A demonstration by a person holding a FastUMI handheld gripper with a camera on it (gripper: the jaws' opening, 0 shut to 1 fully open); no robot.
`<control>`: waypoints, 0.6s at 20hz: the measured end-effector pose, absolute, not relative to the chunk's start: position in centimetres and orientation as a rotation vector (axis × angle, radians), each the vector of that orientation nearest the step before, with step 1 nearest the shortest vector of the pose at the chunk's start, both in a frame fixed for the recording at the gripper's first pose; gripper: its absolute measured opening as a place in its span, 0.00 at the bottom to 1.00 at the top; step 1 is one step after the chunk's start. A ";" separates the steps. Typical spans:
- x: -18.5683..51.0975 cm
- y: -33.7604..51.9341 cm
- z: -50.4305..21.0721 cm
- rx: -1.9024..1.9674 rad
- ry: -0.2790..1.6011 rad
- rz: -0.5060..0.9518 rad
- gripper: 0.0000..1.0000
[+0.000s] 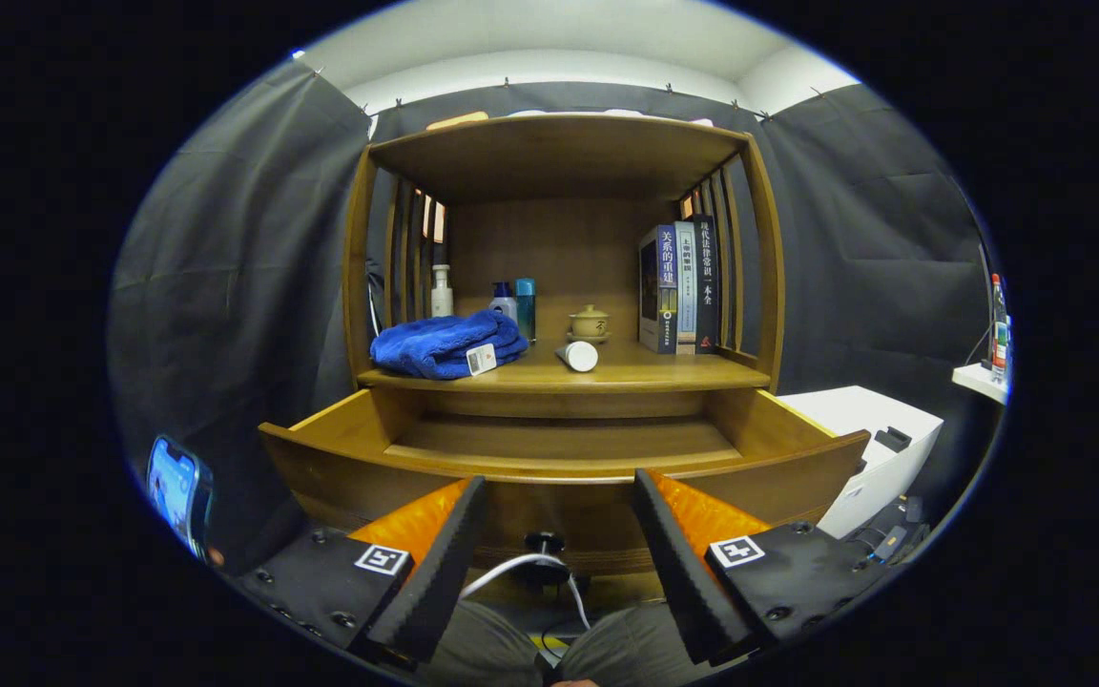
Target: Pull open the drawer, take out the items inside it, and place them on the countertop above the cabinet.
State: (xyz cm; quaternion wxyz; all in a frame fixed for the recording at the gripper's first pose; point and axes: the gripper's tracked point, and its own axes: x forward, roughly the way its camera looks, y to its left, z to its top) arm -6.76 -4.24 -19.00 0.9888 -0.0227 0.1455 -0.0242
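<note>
- The wooden drawer (559,448) stands pulled open below the cabinet's wooden countertop (664,370); its visible floor looks bare.
- The blue folded towel (445,343) and white cylinder (578,356) lie on the countertop.
- The gripper (559,544) hangs before the drawer front, jaws spread, holding nothing.
- Next, probably check the drawer's hidden front part.

Hand-held gripper (559,553): fingers spread wide, nothing between them; drawer front just ahead.
Drawer (564,465): pulled open below the countertop; visible floor bare wood.
Countertop (664,370): at 12 o'clock beyond the drawer.
Blue towel (445,343): on countertop at 11 o'clock, white tag at its front.
White cylinder (578,356): lying on its side, mid-countertop.
Lidded cup (590,322): behind the cylinder.
Books (678,286): upright, at 1 o'clock.
Bottles (511,303): behind the towel.
</note>
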 end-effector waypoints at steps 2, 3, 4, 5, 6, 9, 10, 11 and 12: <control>-6.6 -3.7 -20.1 -0.067 0.291 -0.054 0.99; -6.5 -3.8 -20.8 -0.081 0.300 -0.061 0.99; -6.5 -3.6 -21.7 -0.084 0.314 -0.062 0.99; -6.3 -3.5 -22.3 -0.084 0.322 -0.065 0.99; -5.9 -3.5 -22.8 -0.083 0.327 -0.067 0.99; -5.4 -3.6 -23.1 -0.065 0.321 -0.086 0.99; -5.4 -3.6 -23.2 -0.073 0.316 -0.091 0.99; -5.5 -3.8 -23.4 -0.085 0.312 -0.102 0.99; -5.5 -4.0 -23.5 -0.087 0.308 -0.118 0.99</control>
